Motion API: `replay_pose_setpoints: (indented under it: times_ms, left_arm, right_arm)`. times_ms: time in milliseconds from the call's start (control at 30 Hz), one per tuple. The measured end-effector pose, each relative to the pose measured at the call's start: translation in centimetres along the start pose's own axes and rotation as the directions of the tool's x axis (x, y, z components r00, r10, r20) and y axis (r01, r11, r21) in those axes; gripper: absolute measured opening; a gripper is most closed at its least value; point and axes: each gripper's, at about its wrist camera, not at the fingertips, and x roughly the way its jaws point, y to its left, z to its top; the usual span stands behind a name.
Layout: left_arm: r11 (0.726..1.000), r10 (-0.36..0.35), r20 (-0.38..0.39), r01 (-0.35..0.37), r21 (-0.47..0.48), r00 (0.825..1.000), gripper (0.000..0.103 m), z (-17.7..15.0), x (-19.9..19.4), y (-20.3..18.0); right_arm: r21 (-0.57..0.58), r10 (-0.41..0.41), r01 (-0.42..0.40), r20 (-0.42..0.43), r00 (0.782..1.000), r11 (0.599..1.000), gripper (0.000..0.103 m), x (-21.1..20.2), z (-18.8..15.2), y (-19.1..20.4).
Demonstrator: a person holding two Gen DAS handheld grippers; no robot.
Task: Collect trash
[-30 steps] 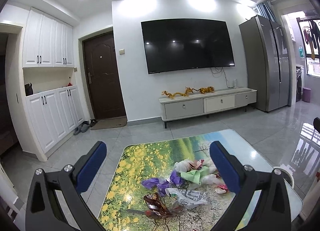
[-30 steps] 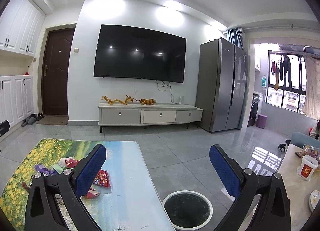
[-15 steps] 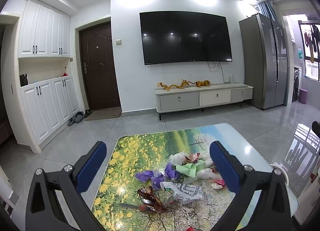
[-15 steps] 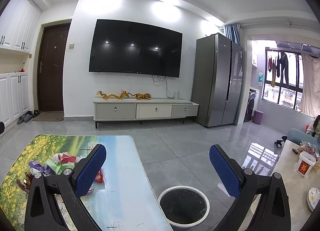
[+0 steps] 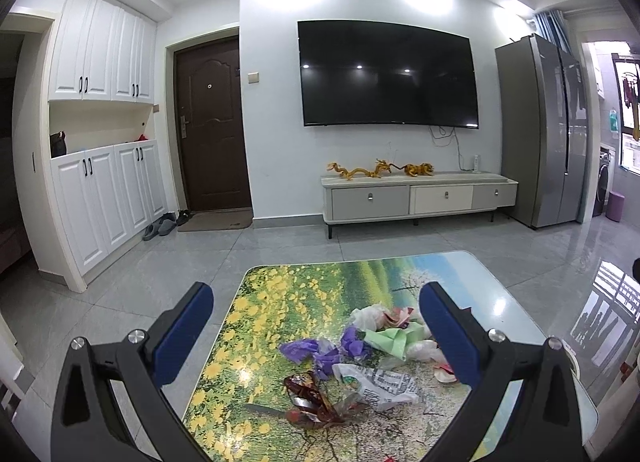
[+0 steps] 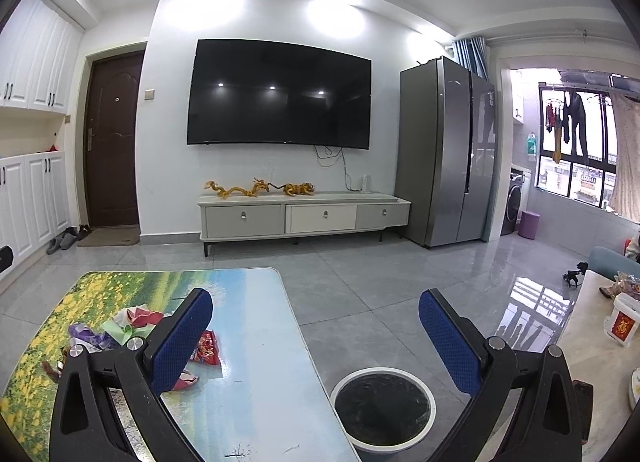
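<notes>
The left gripper (image 5: 316,326) hangs with jaws wide apart above crumpled trash (image 5: 360,358) heaped on the flower-printed table (image 5: 272,302).

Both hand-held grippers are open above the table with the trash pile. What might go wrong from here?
1. The wrappers lie tangled in one heap, so the left hand-held gripper may lift several at once and drop some.
2. The table top looks glossy; thin pieces such as the red packet could slide away instead of being pinched.
3. The bin stands on the floor past the table edge, so light trash may miss it.
</notes>
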Motion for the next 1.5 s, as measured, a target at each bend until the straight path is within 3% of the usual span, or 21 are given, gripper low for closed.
replay_pose_setpoints:
  times_ms: [100, 267, 333, 467, 500, 667, 833, 933, 1067, 1200, 1233, 1300, 1333, 1500]
  left_arm:
    - [1.000, -0.012, -0.026, 0.013, 0.012, 1.000, 0.103, -0.6, 0.5, 0.9]
    - [0.987, -0.129, -0.146, 0.142, 0.078, 0.981, 0.103, -3.9, 1.6, 1.9]
    - [0.973, -0.173, -0.212, 0.200, 0.114, 0.962, 0.100, -5.8, 1.9, 1.7]
    - [0.925, -0.272, -0.368, 0.346, 0.154, 0.889, 0.096, -10.1, 2.6, 0.3]
    - [0.911, -0.292, -0.403, 0.381, 0.160, 0.868, 0.095, -11.1, 2.8, -0.1]
    - [0.867, -0.332, -0.502, 0.468, 0.170, 0.799, 0.082, -13.7, 3.9, -1.8]
    - [0.852, -0.345, -0.574, 0.505, 0.142, 0.743, 0.065, -15.5, 5.3, -2.4]
    - [0.848, -0.349, -0.597, 0.515, 0.127, 0.722, 0.050, -16.0, 6.2, -2.3]
    - [0.849, -0.352, -0.614, 0.517, 0.109, 0.707, 0.036, -16.5, 7.0, -2.1]
    - [0.858, -0.350, -0.613, 0.505, 0.094, 0.708, 0.024, -16.5, 7.8, -1.8]
    - [0.860, -0.349, -0.613, 0.502, 0.092, 0.709, 0.023, -16.4, 7.9, -1.7]
    - [0.863, -0.347, -0.613, 0.498, 0.089, 0.710, 0.022, -16.3, 8.0, -1.6]
    - [0.865, -0.345, -0.611, 0.495, 0.088, 0.713, 0.022, -16.2, 8.1, -1.6]
    - [0.870, -0.344, -0.589, 0.484, 0.092, 0.731, 0.021, -15.2, 8.2, -1.5]
  right_arm:
    - [-0.001, 0.034, -0.034, -0.013, 0.999, 0.999, 0.103, 0.2, 0.0, -0.1]
    - [-0.008, 0.102, -0.103, -0.069, 0.992, 0.995, 0.103, 1.2, -0.7, 0.4]
    - [-0.008, 0.140, -0.141, -0.094, 0.986, 0.990, 0.103, 1.7, -1.0, 0.8]
    - [-0.008, 0.230, -0.235, -0.168, 0.959, 0.972, 0.103, 3.1, -2.0, 1.8]
    - [-0.009, 0.254, -0.261, -0.193, 0.948, 0.965, 0.103, 3.7, -2.3, 2.3]
    - [-0.016, 0.382, -0.412, -0.342, 0.859, 0.911, 0.101, 7.3, -4.5, 5.2]
    - [-0.035, 0.451, -0.519, -0.447, 0.773, 0.854, 0.096, 11.4, -6.4, 9.3]
    - [-0.036, 0.480, -0.570, -0.498, 0.722, 0.821, 0.096, 13.8, -7.4, 11.3]
    - [-0.053, 0.494, -0.620, -0.551, 0.672, 0.783, 0.096, 16.9, -8.8, 13.8]
    - [-0.073, 0.492, -0.653, -0.595, 0.635, 0.754, 0.092, 18.9, -10.2, 14.8]
    - [-0.076, 0.487, -0.655, -0.606, 0.629, 0.752, 0.090, 19.4, -10.5, 14.8]
    - [-0.074, 0.481, -0.658, -0.622, 0.618, 0.750, 0.072, 19.9, -11.2, 14.7]
    - [-0.066, 0.481, -0.659, -0.631, 0.609, 0.749, 0.069, 20.2, -11.6, 14.5]
    - [-0.049, 0.513, -0.680, -0.619, 0.595, 0.731, 0.063, 19.2, -11.9, 13.4]
